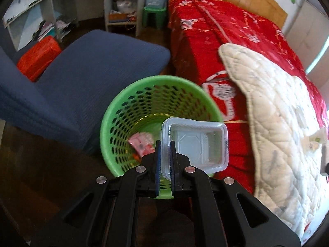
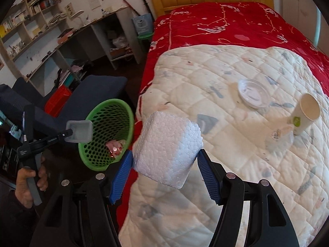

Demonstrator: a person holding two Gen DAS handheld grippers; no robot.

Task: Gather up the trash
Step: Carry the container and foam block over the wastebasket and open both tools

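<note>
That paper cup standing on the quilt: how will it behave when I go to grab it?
The paper cup looks empty and tall, so probably light and tippy. The quilt beneath is soft, so a nudge may topple it. Thin walls likely crush under firm jaws.

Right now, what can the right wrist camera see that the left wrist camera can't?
Only the right wrist view shows the right gripper shut on a white foam block, a paper cup and a clear plastic lid on the cream quilt, and the hand that holds the left gripper.

Only the left wrist view shows the left gripper from behind, pinching the wall of a clear plastic tray.

Both show the green mesh bin with a pink wrapper inside, the tray over it, the blue chair and the red bedspread.
</note>
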